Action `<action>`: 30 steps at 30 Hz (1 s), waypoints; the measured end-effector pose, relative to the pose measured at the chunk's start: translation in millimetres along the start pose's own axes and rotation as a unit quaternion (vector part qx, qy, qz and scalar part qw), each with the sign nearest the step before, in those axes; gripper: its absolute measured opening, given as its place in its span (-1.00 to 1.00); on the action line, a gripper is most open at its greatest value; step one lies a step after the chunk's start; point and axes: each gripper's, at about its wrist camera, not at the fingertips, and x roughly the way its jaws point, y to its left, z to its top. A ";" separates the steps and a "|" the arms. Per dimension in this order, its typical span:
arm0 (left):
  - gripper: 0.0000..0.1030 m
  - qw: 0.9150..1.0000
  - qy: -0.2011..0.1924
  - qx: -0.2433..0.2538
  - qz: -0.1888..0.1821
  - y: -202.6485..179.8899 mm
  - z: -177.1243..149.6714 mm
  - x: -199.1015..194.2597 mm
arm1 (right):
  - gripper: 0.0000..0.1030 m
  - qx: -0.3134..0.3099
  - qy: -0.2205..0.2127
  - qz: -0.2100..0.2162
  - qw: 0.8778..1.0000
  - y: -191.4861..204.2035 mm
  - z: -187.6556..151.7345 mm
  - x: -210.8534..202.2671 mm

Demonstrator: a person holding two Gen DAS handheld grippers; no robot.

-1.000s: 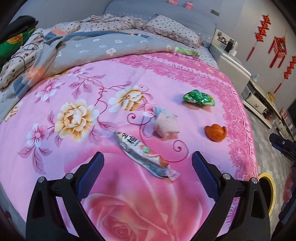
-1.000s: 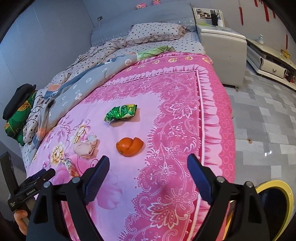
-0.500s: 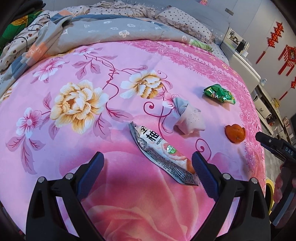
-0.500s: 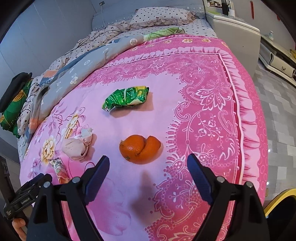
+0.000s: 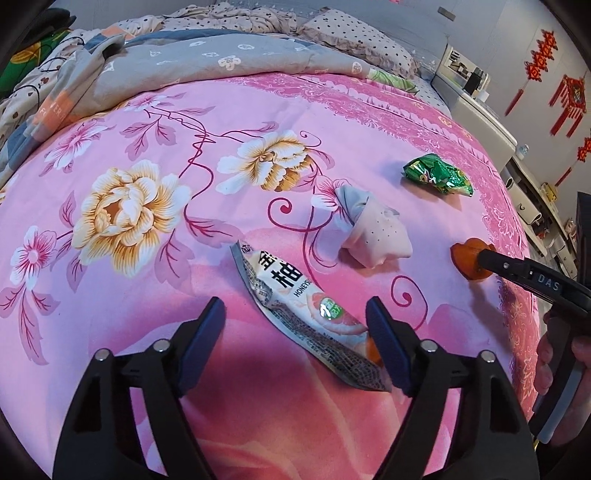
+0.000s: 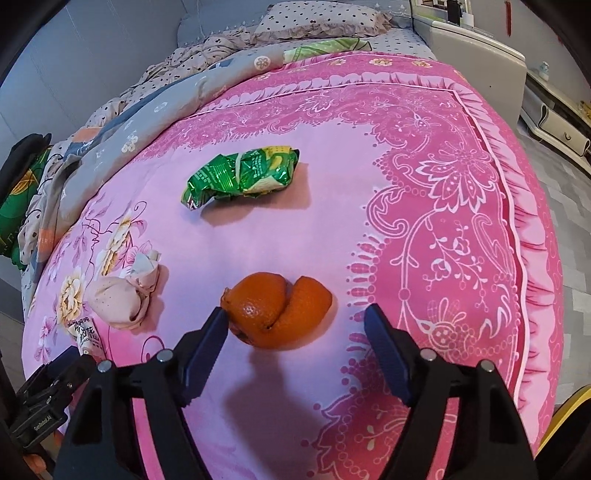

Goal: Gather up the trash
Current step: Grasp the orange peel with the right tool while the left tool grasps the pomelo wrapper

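Four bits of trash spread across the pink floral bedspread [image 5: 258, 110]. Low centre of the left wrist view: a long flat snack wrapper [image 5: 299, 314], lying diagonally, its lower end running in between the blue pads of the left tool [image 5: 295, 325]. Left tool spread wide, nothing gripped; right pad just beside the wrapper's lower end, contact impossible to call from here. Just up and right of the wrapper, a crumpled pale pink tissue wad [image 5: 373, 232]. Further right, orange peel [image 5: 467, 254], partly hidden behind the tip of the other tool. Upper right, a scrunched green foil packet [image 5: 437, 175], well apart from the rest.

Over to the right wrist view: orange peel [image 6: 277, 310] dead centre, curled in two lobes. Right tool [image 6: 295, 328] wide open around it, holding nothing, left pad right against the peel's edge, right pad well clear. Green foil packet [image 6: 240, 177] above, near the middle of the frame. Tissue wad [image 6: 122, 295] at left, tip of the snack wrapper [image 6: 85, 332] just below it.

Rumpled grey quilt [image 5: 203, 62] and dotted pillow [image 5: 354, 33] along the top of the left view; white bedside cabinet [image 6: 476, 44] upper right of the right view.
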 end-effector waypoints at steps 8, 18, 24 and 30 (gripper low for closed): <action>-0.23 0.999 -0.009 0.035 -0.016 -19.0 -8.7 -0.1 | 0.02 -0.026 0.002 0.017 1.000 19.6 -2.5 8.9; -0.46 0.999 -0.012 0.033 -0.033 -19.0 -9.2 -4.7 | -0.44 -0.052 0.000 0.026 0.998 39.3 -4.7 8.0; -0.60 0.999 -0.015 0.027 -0.034 -16.6 -11.3 -11.4 | -0.46 -0.049 -0.007 0.023 0.998 34.4 -6.4 -4.8; -0.69 0.999 -0.017 0.028 -0.030 -15.1 -13.5 -19.0 | -0.46 -0.044 -0.011 0.024 0.999 28.4 -12.8 -25.2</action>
